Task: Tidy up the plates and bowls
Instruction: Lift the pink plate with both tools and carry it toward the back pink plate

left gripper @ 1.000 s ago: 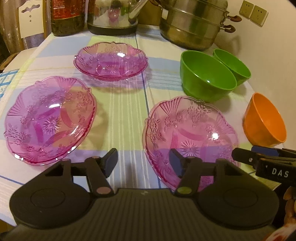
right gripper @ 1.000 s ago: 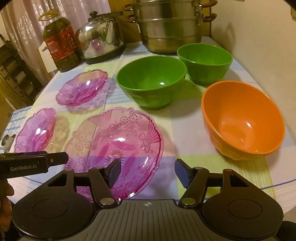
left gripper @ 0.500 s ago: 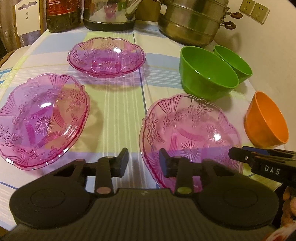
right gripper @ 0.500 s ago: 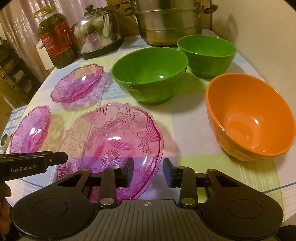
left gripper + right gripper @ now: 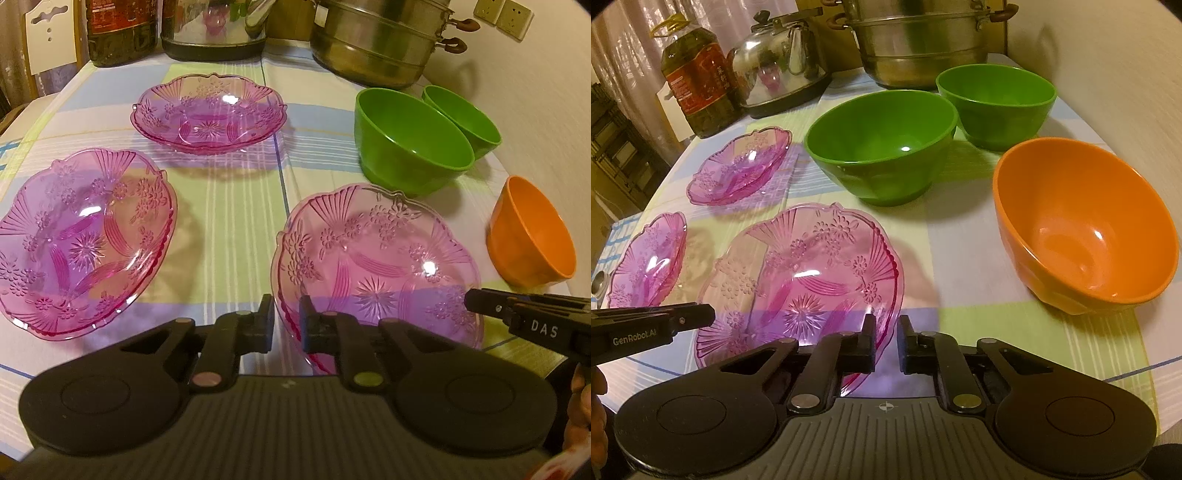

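Three pink glass plates lie on the checked tablecloth: a near plate (image 5: 376, 258) (image 5: 801, 266), a left plate (image 5: 81, 240) and a far plate (image 5: 208, 114). To the right stand a large green bowl (image 5: 882, 147), a small green bowl (image 5: 997, 96) and an orange bowl (image 5: 1086, 225). My left gripper (image 5: 287, 325) is closing its jaws onto the near plate's left rim, which runs between the pads. My right gripper (image 5: 887, 332) is closing in the same way onto that plate's right rim. Each gripper's tip shows from the side in the other's view.
A steel steamer pot (image 5: 376, 40), a kettle (image 5: 779, 70) and an oil bottle (image 5: 698, 81) line the table's back edge. A wall (image 5: 1108, 55) runs close along the right side behind the bowls. The table's front edge is just under both grippers.
Both grippers' jaws have come together from wide apart to a narrow gap around the near plate's rim. The plates and bowls have stayed put.
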Available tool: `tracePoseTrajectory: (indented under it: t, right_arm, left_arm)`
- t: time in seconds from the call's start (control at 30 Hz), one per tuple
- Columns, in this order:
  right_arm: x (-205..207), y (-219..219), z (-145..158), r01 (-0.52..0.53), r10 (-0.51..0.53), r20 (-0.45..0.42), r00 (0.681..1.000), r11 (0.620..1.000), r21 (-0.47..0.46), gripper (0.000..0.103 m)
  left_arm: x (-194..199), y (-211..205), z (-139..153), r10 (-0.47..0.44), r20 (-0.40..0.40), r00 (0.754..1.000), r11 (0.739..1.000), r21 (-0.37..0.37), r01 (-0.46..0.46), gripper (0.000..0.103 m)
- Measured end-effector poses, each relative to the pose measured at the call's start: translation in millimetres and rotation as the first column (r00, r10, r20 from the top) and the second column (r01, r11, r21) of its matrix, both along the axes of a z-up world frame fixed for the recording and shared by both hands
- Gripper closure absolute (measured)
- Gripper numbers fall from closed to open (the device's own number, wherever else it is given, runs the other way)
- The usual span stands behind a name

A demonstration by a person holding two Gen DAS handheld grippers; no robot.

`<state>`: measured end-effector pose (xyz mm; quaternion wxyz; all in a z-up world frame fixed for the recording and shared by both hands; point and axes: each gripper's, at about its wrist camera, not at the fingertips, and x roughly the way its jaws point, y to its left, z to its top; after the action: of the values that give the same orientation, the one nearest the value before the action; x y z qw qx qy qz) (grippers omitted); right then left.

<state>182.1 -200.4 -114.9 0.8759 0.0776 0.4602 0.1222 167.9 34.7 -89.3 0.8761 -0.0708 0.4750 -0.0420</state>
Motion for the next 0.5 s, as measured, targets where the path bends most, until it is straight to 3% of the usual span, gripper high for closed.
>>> tracePoseTrajectory:
  t: [0.5]
  right_arm:
    - [-1,14,28,-0.030,0.029,0.063,0.998,0.999,0.012,0.092]
  left_arm:
    - [-5,15,37,0.017,0.054,0.998,0.999,0.031,-0.019,0.091]
